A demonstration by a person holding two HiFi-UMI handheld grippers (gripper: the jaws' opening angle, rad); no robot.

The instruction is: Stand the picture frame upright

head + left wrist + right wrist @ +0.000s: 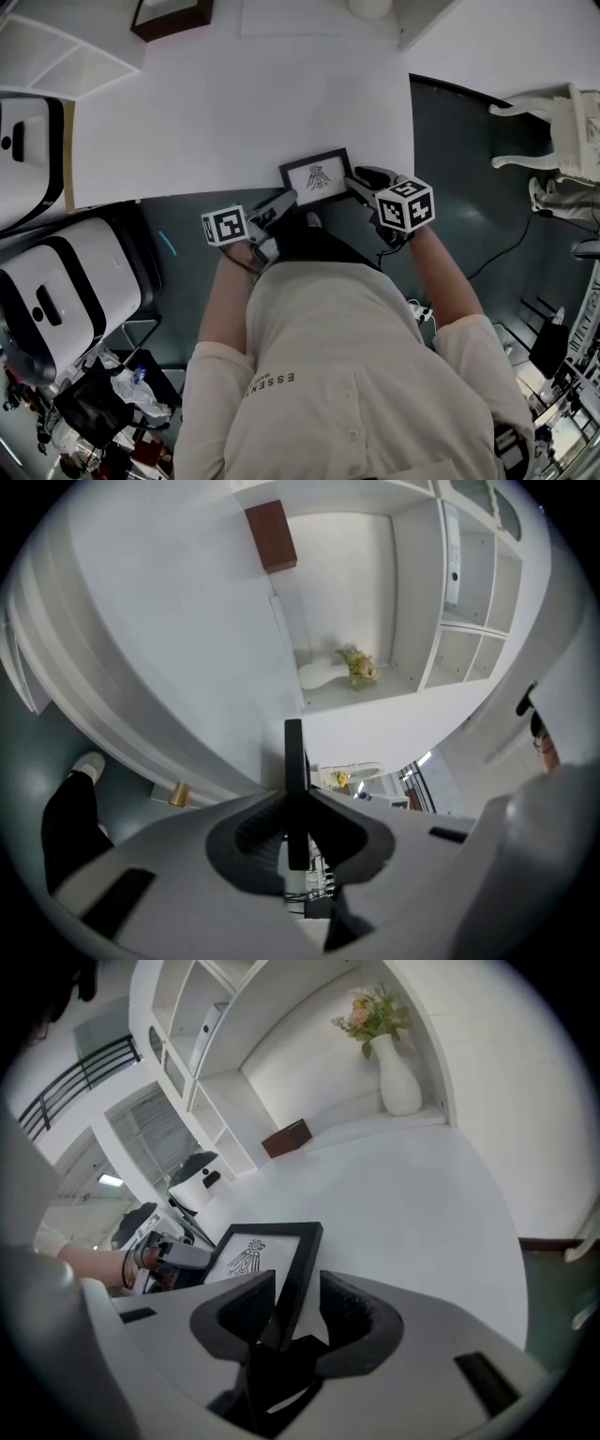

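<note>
Your picture frame (317, 176) sits at the near edge of the white table (234, 103), close to its corner at 3 o'clock. In the head view it is just above centre, a black border round a white sheet with a small dark drawing. Its printed face is turned up toward your head. Whether it lies flat on the tabletop or is lifted a little cannot be told.

Your left gripper (279, 202) meets the frame at its 8 o'clock corner. In the left gripper view the thin black border stands edge-on between the two dark pads. Both pads are pressed against it, so the jaws are pinching the frame.

Your right gripper (356, 181) reaches the frame at its 3 o'clock side. In the right gripper view the frame's side bar runs between the pads. The jaws are spread around it: the pad at 9 o'clock lies over the front of the bar, and a strip of white table shows between the bar and the pad at 3 o'clock.

A brown box (172, 17) stands at the table's far edge, at 11 o'clock from the frame and well apart from it. A white vase (397, 1080) with flowers stands at 12 o'clock beyond the table.
</note>
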